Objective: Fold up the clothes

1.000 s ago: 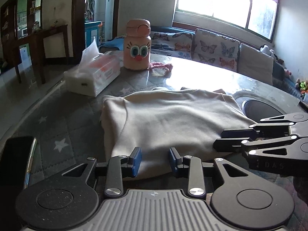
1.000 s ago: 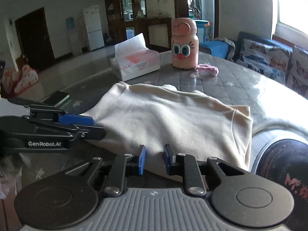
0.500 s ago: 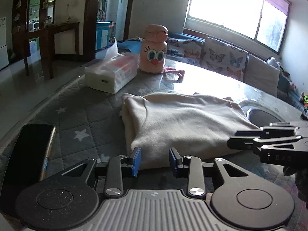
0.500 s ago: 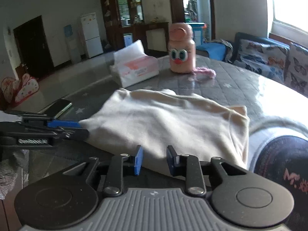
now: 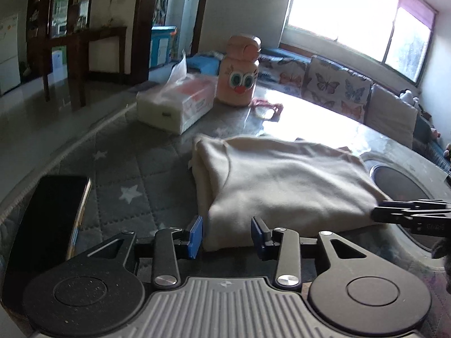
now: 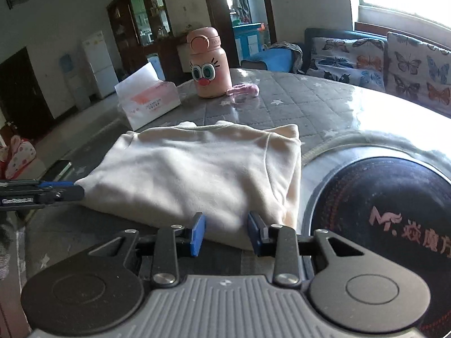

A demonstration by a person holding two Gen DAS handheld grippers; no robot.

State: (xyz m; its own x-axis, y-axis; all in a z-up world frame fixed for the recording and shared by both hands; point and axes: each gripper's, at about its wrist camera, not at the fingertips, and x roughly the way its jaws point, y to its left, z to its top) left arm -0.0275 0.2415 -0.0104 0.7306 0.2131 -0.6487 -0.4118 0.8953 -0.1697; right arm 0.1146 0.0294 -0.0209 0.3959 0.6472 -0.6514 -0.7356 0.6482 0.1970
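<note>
A cream garment (image 5: 282, 186) lies folded into a flat rectangle on the grey star-patterned table; it also shows in the right wrist view (image 6: 197, 171). My left gripper (image 5: 227, 235) is open and empty, just short of the garment's near left corner. My right gripper (image 6: 225, 233) is open and empty at the garment's near right edge. Each gripper shows from the side in the other's view, the right one (image 5: 394, 214) and the left one (image 6: 60, 191), both at the garment's near corners.
A pink cartoon-face bottle (image 5: 241, 70), a tissue pack (image 5: 176, 104) and a pink band (image 5: 266, 107) stand beyond the garment. A black phone (image 5: 48, 222) lies at the left table edge. A dark round cooktop (image 6: 389, 217) sits right of the garment.
Both grippers have drawn back from the garment and let its near edge go; the right jaws have widened. The garment lies flat and still.
</note>
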